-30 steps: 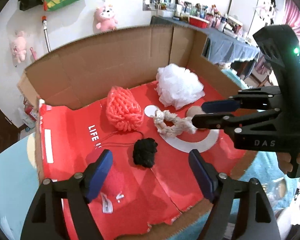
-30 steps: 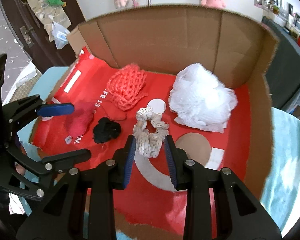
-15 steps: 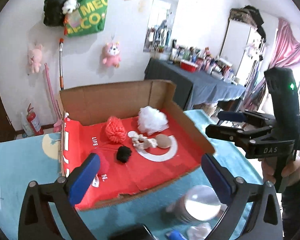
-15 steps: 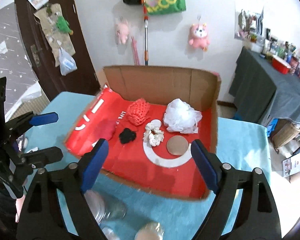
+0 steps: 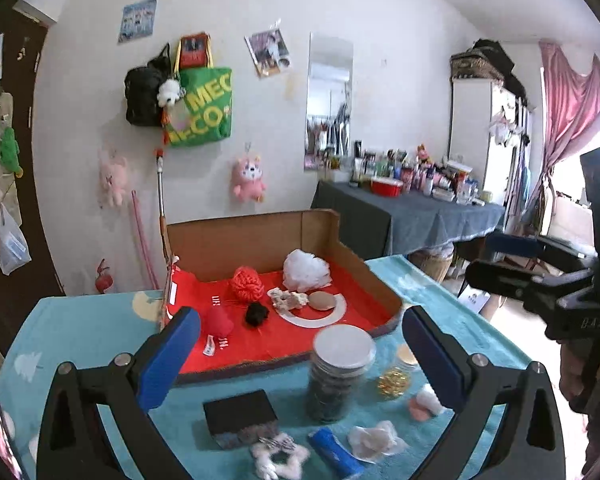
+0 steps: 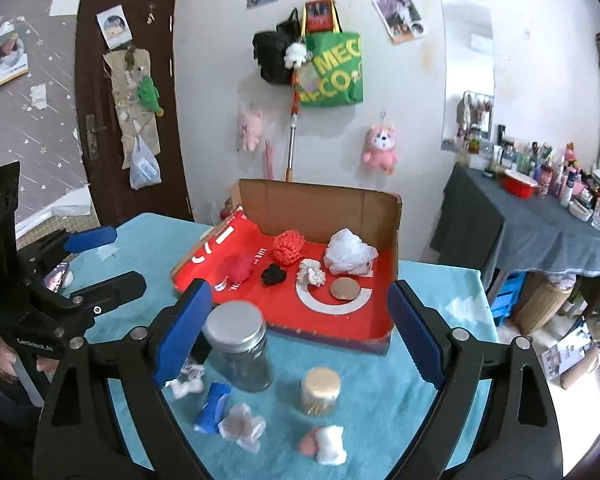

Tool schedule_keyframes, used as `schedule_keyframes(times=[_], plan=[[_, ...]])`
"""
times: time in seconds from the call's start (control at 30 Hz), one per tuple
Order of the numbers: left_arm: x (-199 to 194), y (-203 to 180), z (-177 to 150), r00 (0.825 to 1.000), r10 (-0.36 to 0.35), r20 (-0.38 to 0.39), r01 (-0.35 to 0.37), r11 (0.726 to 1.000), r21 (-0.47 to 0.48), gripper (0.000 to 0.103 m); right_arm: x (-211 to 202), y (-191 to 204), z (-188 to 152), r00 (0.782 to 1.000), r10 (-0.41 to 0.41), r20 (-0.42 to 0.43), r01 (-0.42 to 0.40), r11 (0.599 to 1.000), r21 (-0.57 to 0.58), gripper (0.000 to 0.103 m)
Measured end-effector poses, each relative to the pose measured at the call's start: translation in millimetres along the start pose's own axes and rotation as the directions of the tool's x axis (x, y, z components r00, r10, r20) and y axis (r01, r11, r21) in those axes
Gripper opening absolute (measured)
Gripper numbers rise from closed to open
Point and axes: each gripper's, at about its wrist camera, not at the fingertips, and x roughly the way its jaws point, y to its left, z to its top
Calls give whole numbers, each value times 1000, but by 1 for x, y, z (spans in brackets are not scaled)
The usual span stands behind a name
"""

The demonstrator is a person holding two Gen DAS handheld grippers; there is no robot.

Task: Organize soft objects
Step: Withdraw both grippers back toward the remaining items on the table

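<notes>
A cardboard box (image 5: 260,240) with a red floor stands at the back of the table. In it lie a white mesh pouf (image 5: 306,270), an orange net ball (image 5: 247,283), a cream scrunchie (image 5: 288,299), a black pompom (image 5: 257,314) and a red soft lump (image 5: 219,322). My left gripper (image 5: 300,314) hangs open in front of the box, holding nothing. The jaws of my right gripper (image 6: 300,286) are opening, also short of the box (image 6: 320,208) and with nothing between them. The right wrist view shows the scrunchie (image 6: 312,274) beside the pouf (image 6: 350,254).
On the teal cloth near me stand a silver-lidded jar (image 6: 240,348) and a small gold-lidded jar (image 6: 320,390). A blue roll (image 6: 212,408), a black block (image 5: 240,418), a fluffy white scrunchie (image 5: 276,456) and pink-and-white soft pieces (image 6: 326,444) lie around them.
Both grippers have drawn back and up out of the box. The right jaws, nearly shut by the cream scrunchie before, now stand wide. The left jaws have spread wider too.
</notes>
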Motion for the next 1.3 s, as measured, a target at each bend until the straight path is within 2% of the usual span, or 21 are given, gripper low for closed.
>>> schedule_keyframes(times=[0.13,0.23,0.4,0.53,0.7,0.87,1.3], plan=[[-18,-8,-14,999,9,43,-8,1000,-29,103,-23,6,-22,998,-24,57,24,1000,17,90],[-29,-16,-28,994,61,92,-60,998,-21,103,-35,11,-40,996,-38,86,35,999,31,92],[-37,-22,-50,991,73,114,-70,997,-33,103,-47,19,-64,987,-93,130,90,996,26,95],[-40,-26,-69,987,85,135,-80,996,-38,103,-49,24,-81,986,-101,135,97,995,32,95],[-33,-26,-90,993,72,99,-67,997,-49,103,-43,27,-102,984,-116,134,109,992,60,96],[-23,-25,-110,993,101,66,-98,994,-42,103,-37,29,-119,980,-146,134,137,988,75,96],[-5,-17,-141,993,117,-20,-118,991,-69,103,-8,25,-158,987,-161,31,156,981,113,96]])
